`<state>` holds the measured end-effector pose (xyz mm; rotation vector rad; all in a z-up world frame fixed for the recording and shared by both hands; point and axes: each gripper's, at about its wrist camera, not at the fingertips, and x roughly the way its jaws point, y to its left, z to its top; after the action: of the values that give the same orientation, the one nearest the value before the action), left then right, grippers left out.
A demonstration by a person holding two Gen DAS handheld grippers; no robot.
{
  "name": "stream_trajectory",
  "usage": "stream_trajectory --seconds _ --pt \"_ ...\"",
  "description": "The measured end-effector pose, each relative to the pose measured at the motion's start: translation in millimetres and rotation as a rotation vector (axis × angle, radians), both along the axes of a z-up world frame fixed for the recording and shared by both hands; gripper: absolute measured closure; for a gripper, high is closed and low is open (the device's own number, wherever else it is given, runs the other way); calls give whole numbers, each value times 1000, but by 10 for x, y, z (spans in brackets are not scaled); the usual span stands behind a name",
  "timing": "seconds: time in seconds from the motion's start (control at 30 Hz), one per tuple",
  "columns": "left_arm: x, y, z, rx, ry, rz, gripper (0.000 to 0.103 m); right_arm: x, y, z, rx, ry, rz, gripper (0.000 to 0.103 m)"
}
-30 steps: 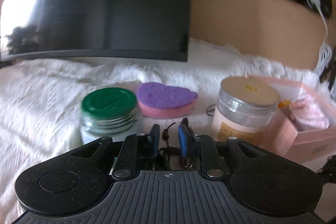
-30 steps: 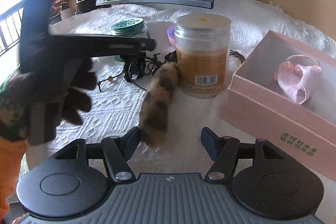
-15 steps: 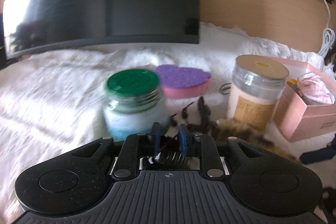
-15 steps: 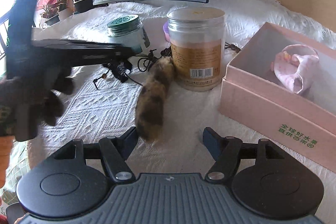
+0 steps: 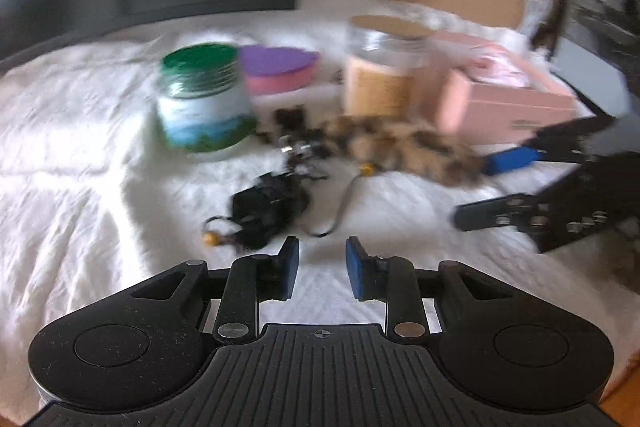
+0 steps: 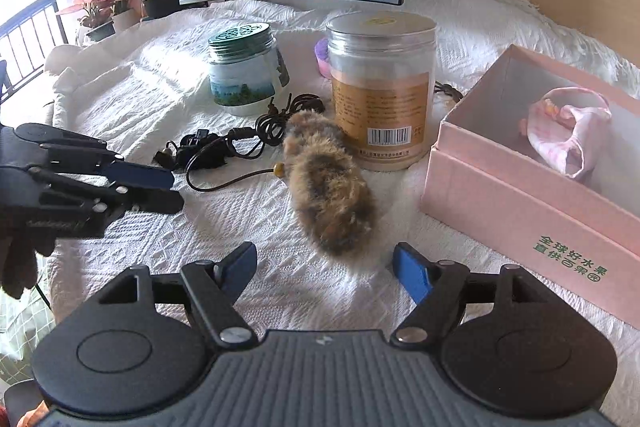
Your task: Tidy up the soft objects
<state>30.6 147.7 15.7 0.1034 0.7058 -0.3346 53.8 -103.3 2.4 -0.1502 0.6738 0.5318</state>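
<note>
two tongs, both empty
right tongs gaped wide at lower centre before the furry tail; left tongs narrower. next: close on it, for the pink box.

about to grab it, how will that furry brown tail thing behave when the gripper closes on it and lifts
The furry tail looks plush, so it will probably squash between the right hand-held gripper fingers. Being long, its free end likely droops. Its cord runs into the black tangle, which may drag along.
</note>
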Motion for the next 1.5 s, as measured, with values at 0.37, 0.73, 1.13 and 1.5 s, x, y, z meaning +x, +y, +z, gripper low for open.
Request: stream_trajectory --seconds 0.37,0.73,1.13,1.5 --pt "338 444 97 -120 -82 295 74 -24 31 -16 -13 -7 7 23" --pt "337 703 -97 -305 23 182 76 -7 22 -18 -14 -10 7 22" --pt "-50 -5 193 -19 -124 88 76 -23 45 -35 -33 -22 2 20" --pt "18 -258 -93 274 -123 159 71 -39 51 -41 -38 -25 2 20"
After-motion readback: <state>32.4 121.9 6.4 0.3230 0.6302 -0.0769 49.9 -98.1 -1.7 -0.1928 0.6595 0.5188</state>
